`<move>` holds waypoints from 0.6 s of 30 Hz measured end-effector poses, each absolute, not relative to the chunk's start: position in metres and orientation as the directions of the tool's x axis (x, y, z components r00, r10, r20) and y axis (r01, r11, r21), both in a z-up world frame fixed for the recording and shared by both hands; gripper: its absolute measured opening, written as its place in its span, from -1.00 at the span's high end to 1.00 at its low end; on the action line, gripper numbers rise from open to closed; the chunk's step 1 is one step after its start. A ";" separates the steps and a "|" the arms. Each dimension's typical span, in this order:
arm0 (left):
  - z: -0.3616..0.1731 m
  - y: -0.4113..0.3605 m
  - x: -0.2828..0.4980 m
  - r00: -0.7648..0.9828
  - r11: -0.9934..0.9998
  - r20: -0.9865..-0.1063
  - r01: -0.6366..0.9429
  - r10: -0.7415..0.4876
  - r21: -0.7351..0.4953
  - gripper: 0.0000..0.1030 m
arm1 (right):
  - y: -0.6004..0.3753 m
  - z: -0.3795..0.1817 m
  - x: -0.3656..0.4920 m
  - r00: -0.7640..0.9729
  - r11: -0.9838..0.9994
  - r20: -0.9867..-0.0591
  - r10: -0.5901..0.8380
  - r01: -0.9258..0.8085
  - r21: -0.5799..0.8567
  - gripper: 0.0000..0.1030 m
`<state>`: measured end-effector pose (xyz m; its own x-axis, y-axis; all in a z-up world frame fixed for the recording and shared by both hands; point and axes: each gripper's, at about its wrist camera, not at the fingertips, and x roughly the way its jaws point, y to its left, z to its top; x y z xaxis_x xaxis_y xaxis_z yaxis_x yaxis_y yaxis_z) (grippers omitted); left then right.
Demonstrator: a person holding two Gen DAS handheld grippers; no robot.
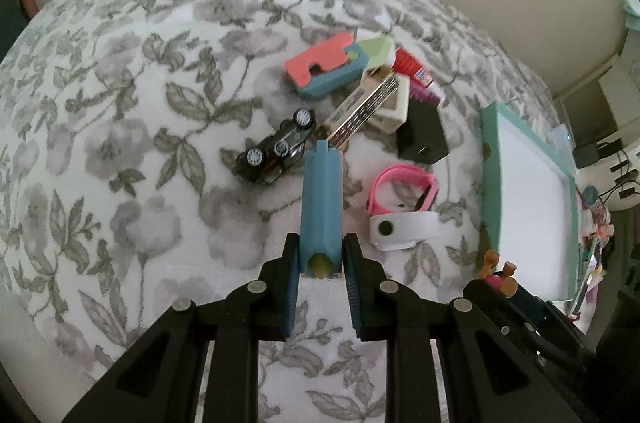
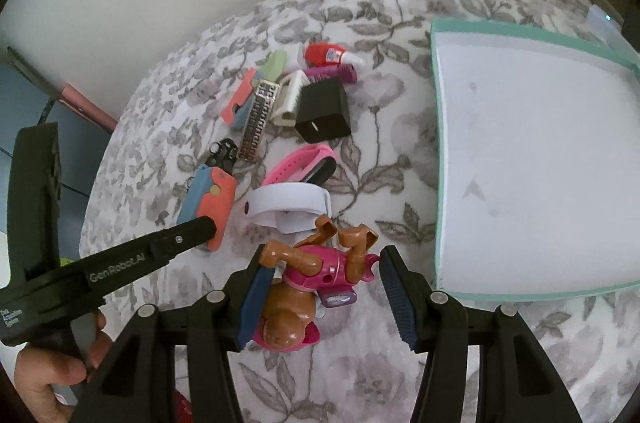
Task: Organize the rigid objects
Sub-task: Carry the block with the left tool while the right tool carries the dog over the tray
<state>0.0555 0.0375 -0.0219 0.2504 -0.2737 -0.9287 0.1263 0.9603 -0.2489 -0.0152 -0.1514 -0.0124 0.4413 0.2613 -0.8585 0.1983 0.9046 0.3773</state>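
Note:
My left gripper [image 1: 320,265] is shut on a blue and coral block [image 1: 321,207], held above the flowered cloth; the block also shows in the right wrist view [image 2: 210,201]. My right gripper [image 2: 322,289] is open around a brown and pink toy dog [image 2: 308,287] lying upside down on the cloth; its left pad touches the toy, the right pad stands apart. The left gripper also shows in the right wrist view [image 2: 208,225]. A pile lies beyond: a toy car [image 1: 276,147], a harmonica [image 1: 360,113], a black charger [image 1: 422,137], a pink band [image 1: 400,193] and a white band [image 1: 404,229].
A white tray with a teal rim [image 2: 436,151] lies on the cloth at the right, also in the left wrist view [image 1: 490,175]. A second coral and blue block [image 1: 324,69], a red glue bottle [image 2: 328,55] and a cream box [image 1: 394,107] sit at the back of the pile.

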 end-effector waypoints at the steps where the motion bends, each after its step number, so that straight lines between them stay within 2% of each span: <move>1: -0.018 0.038 0.055 0.258 0.960 -0.926 0.127 -0.276 -0.250 0.57 | -0.153 -0.010 -0.016 0.447 0.904 -0.855 0.261 0.198 0.380 -0.11; 12: 0.047 -0.003 0.056 0.358 0.937 -0.873 0.236 -0.332 -0.259 0.57 | -0.189 0.018 -0.020 0.529 0.879 -0.818 0.224 0.254 0.405 -0.11; 18: 0.047 -0.053 0.061 0.325 0.922 -0.884 0.303 -0.338 -0.241 0.57 | -0.221 0.013 -0.020 0.522 0.851 -0.833 0.184 0.339 0.401 -0.12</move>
